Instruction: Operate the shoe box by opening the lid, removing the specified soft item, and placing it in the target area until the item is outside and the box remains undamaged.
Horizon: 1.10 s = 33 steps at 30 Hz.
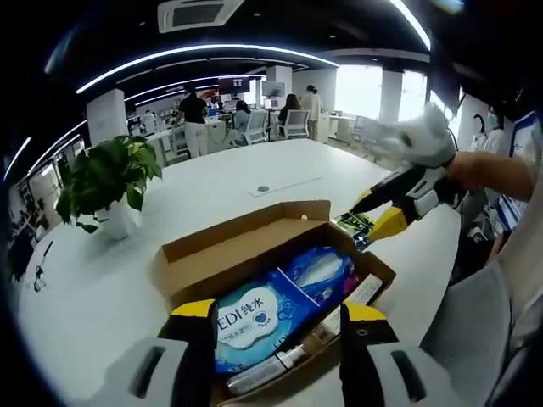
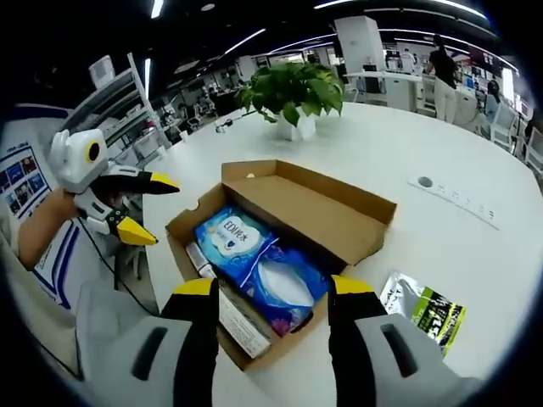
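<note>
Hovering both claws over the open shoe box [image 2: 288, 229] right now, one on each side, so either could dip in. My left claw [image 1: 278, 326] sits low center in the left gripper view, jaws spread wide with nothing between them, framing the near end of the box. My right claw [image 2: 267, 297] does the same at the bottom of the right gripper view, wide open and empty.

The lid [image 2: 318, 203] is already folded back and standing off the far long edge, plain brown corrugated cardboard, so it stays out of the way. I'd guess the soft item is the blue wipes pack [image 2: 233, 242] lying flat on top, glossy plastic with a white label; just beside it lies a second crinkly blue pack [image 2: 284, 288]. A slim white tube [image 2: 242, 326] is wedged along the box wall at lower left.

Outside the box, a shiny green and black packet [image 2: 428, 314] lies on the white table [image 2: 373, 144] at lower right. A potted plant [image 2: 293, 97] stands top center, well apart from everything.
</note>
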Each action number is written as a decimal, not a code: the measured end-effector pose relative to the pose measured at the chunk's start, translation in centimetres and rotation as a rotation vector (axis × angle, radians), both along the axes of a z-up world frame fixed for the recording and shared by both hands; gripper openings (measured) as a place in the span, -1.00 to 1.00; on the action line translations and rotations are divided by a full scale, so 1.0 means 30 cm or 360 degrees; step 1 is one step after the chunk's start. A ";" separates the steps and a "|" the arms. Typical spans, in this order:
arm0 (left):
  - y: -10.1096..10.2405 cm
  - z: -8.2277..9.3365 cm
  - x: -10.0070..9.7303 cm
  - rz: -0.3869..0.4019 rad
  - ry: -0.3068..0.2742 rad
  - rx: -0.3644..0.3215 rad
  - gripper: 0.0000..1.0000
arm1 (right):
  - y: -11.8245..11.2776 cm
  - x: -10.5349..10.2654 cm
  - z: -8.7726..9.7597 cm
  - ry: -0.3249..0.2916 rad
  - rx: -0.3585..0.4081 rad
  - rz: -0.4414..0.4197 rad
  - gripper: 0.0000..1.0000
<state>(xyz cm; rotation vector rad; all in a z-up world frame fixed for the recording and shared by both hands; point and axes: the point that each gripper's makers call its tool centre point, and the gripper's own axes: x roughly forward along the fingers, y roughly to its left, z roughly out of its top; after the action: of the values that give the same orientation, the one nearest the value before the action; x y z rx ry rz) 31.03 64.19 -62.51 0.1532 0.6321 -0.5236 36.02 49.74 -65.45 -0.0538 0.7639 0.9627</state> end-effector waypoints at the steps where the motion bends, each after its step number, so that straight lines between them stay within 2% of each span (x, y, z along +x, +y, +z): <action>1: 0.007 0.002 -0.002 0.0005 -0.0005 -0.0005 0.22 | 0.009 0.003 -0.006 0.0009 -0.0004 0.0003 -0.04; 5: 0.043 0.000 -0.013 0.0039 -0.0010 -0.0020 0.27 | 0.056 0.022 -0.024 0.0021 0.0006 0.0009 -0.06; 15: 0.083 0.007 -0.044 0.0082 -0.0039 -0.0075 0.49 | 0.142 0.056 -0.076 0.0065 0.0001 0.0042 -0.13; 20: 0.087 0.008 -0.057 0.0067 -0.0045 -0.0120 0.67 | 0.188 0.074 -0.107 0.0122 0.0017 0.0051 -0.22; 26: 0.095 0.005 -0.070 0.0087 -0.0040 -0.0176 0.80 | 0.230 0.095 -0.155 0.0198 0.0038 0.0033 -0.30; 30: 0.091 0.006 -0.070 0.0085 -0.0039 -0.0199 0.93 | 0.253 0.100 -0.182 0.0223 0.0039 0.0034 -0.34; 33: 0.090 0.002 -0.068 0.0090 -0.0036 -0.0208 0.96 | 0.267 0.114 -0.200 0.0234 0.0046 0.0004 -0.41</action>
<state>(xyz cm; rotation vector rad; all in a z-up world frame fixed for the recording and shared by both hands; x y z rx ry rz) 28.99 66.87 -62.47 0.0179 0.5769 -0.5061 39.44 57.74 -71.45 0.0413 0.8849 0.9874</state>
